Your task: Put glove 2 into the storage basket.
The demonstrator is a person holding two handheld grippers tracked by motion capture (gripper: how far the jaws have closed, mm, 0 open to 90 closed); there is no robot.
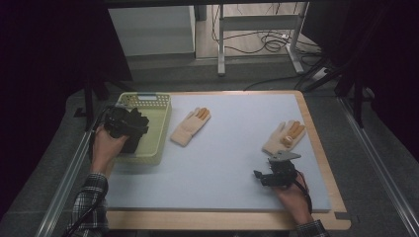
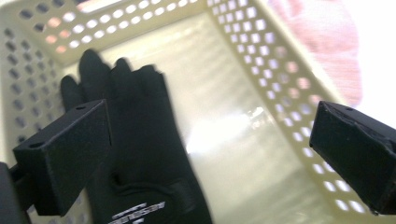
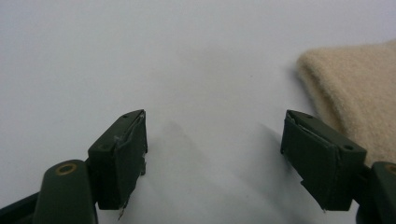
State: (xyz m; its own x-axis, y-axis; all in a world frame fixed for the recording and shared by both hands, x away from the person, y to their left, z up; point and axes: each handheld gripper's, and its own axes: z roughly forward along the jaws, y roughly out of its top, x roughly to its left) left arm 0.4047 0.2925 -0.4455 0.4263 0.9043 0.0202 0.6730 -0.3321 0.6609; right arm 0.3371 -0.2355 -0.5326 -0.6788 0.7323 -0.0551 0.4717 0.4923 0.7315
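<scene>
A black glove (image 2: 140, 140) lies flat on the floor of a pale yellow perforated basket (image 2: 261, 51). My left gripper (image 2: 210, 140) hovers just above it, open, its jaws wide apart and gripping nothing. From above, the left gripper (image 1: 129, 123) sits over the basket (image 1: 160, 116) at the table's left. Two beige gloves with orange fingertips lie on the white mat, one (image 1: 190, 127) beside the basket and one (image 1: 284, 137) at the right. My right gripper (image 1: 269, 174) is open and low over the mat, with the right beige glove's cuff (image 3: 355, 93) just beyond its right jaw.
The white mat (image 1: 227, 163) lies on a wooden board whose edge runs along the front and right. Metal rails border the table on both sides. Beyond the far edge stand table legs and loose cables (image 1: 269, 42) on the floor.
</scene>
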